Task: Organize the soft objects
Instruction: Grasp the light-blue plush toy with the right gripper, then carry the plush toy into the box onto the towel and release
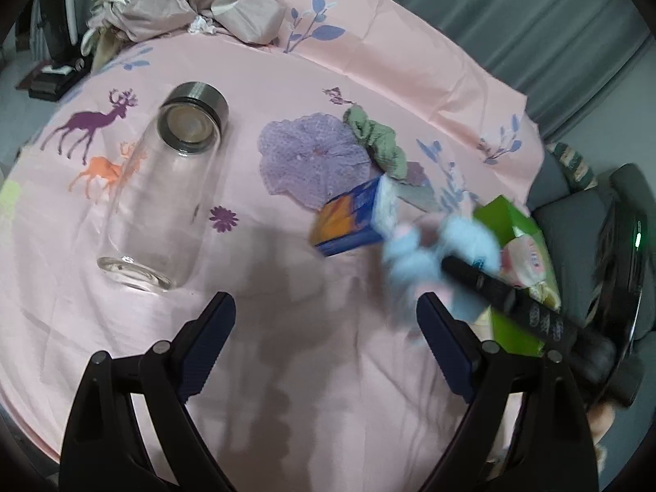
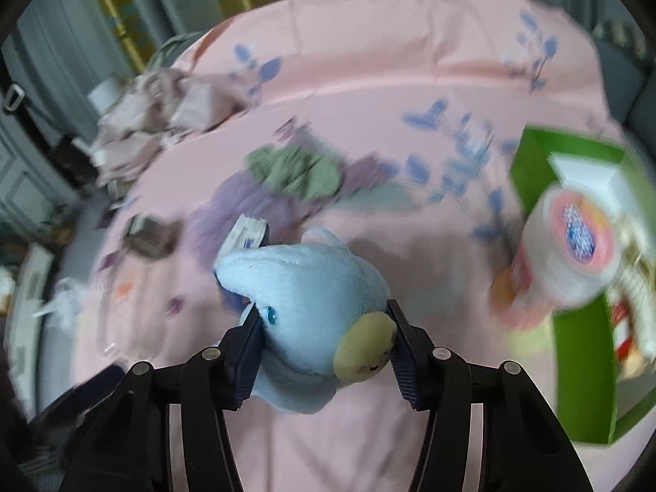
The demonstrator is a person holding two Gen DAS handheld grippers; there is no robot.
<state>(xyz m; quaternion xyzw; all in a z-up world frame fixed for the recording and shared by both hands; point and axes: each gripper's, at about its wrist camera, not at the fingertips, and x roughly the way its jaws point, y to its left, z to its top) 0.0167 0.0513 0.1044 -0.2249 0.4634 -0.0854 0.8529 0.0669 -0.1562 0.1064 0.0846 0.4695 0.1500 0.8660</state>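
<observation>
Pink cloth (image 1: 287, 82) printed with deer and blue leaves covers the bench, grey curtains hanging behind it, and we start far left with a crumpled beige fabric heap (image 1: 180, 0) bunched at the back edge. Next along, an empty glass bottle (image 1: 164, 188) with a steel collar lies on its side, mouth toward the far side. Below it, the left gripper (image 1: 326, 348) hovers over bare cloth, its fingers spread wide with nothing between them. Moving toward the middle, a lilac knitted doily (image 1: 311, 156) lies flat, a green crumpled cloth (image 1: 377, 139) touching its right edge, and just in front of those sits a blue-and-orange tissue pack (image 1: 352, 221). Now the action: the right gripper (image 2: 324, 344) has its fingers clamped on a light blue plush toy (image 2: 311, 287) with a yellow beak, one pad on each side of its head, the toy held just above the cloth and close beside the tissue pack. It is blurred in the left wrist view, sharp in the right. Further right stands a green open box (image 2: 533, 172) at the bench's right edge, and a white roll with a pink and blue label (image 2: 574, 254) sits inside it, along with other contents too smeared to name.
</observation>
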